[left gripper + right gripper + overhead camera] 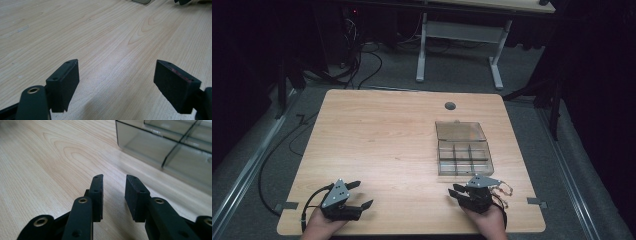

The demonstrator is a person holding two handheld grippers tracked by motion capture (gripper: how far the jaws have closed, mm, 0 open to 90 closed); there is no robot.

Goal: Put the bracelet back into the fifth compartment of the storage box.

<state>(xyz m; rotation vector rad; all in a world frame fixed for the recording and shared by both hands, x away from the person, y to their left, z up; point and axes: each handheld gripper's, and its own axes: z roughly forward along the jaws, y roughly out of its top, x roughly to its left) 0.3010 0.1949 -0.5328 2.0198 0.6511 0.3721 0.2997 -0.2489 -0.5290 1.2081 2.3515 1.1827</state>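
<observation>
1. High view: a light wooden table (387, 145) stands on a grey floor, with a second white-legged table (462, 45) behind it and cables (357, 55) lying on the floor at the far left
2. High view: a clear compartment box (463, 159) sits on the right half of the table with its lid (460, 130) folded back flat toward the far edge; a round grommet hole (450, 105) lies beyond it
3. High view: the left gripper (359, 195) rests near the table's near-left edge in a hand, its two jaws spread wide and pointing right with bare wood between them
4. High view: the right gripper (456, 191) is held at the near-right edge, just in front of the box and apart from it; its jaws point left and stand closer together than the left one's
5. Left gripper view: the two black jaws are far apart over bare wood grain, gripping nothing; a corner of the box (143, 1) and a dark piece of the other gripper (184, 2) show at the top edge
6. Right gripper view: the jaws stand a narrow gap apart, not touching, with only tabletop between them
7. Right gripper view: the box (170, 145) lies up and to the right of the jaws, near but apart, its divided compartments looking empty where visible
</observation>
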